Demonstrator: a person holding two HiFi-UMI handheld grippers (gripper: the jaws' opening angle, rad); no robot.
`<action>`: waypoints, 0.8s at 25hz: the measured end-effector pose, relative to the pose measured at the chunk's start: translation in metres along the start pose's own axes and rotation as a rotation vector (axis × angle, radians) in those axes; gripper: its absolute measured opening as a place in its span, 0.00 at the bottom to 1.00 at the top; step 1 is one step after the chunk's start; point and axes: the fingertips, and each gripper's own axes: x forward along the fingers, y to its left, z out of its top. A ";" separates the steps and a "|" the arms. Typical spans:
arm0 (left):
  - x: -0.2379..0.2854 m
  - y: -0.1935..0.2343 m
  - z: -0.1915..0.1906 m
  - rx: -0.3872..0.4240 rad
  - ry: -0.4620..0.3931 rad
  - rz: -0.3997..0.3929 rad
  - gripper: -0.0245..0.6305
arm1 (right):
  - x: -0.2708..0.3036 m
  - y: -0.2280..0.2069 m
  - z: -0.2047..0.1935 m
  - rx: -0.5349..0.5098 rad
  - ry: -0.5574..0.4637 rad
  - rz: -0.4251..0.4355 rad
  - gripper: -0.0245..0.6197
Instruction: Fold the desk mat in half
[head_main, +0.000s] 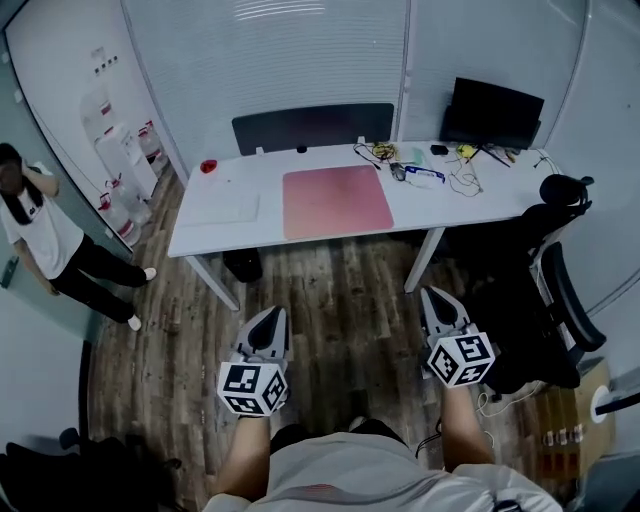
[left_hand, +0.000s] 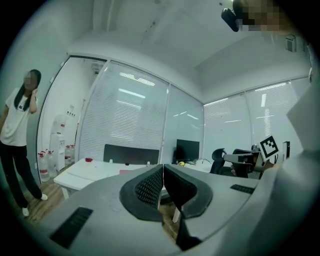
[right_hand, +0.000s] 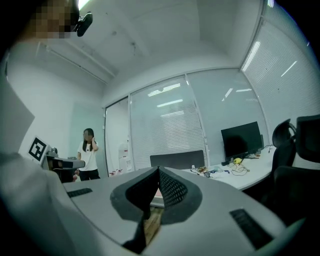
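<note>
A pink desk mat lies flat on the middle of a white desk, unfolded. Both grippers hang over the wooden floor, well short of the desk. My left gripper is shut with nothing between its jaws; in the left gripper view its tips meet and a sliver of the mat shows on the far desk. My right gripper is shut and empty too, its tips pressed together in the right gripper view.
A white keyboard lies left of the mat, a small red object at the desk's far left corner. Cables and small items clutter the right end near a monitor. A black office chair stands right; a person stands left.
</note>
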 end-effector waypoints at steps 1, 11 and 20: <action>0.009 -0.003 -0.003 -0.005 0.005 0.008 0.06 | 0.005 -0.009 -0.002 0.001 0.006 0.009 0.12; 0.078 0.000 -0.007 -0.004 0.017 0.039 0.06 | 0.057 -0.050 -0.004 -0.021 0.035 0.069 0.12; 0.155 0.057 0.000 -0.018 -0.011 0.041 0.06 | 0.154 -0.062 0.003 -0.084 0.071 0.076 0.12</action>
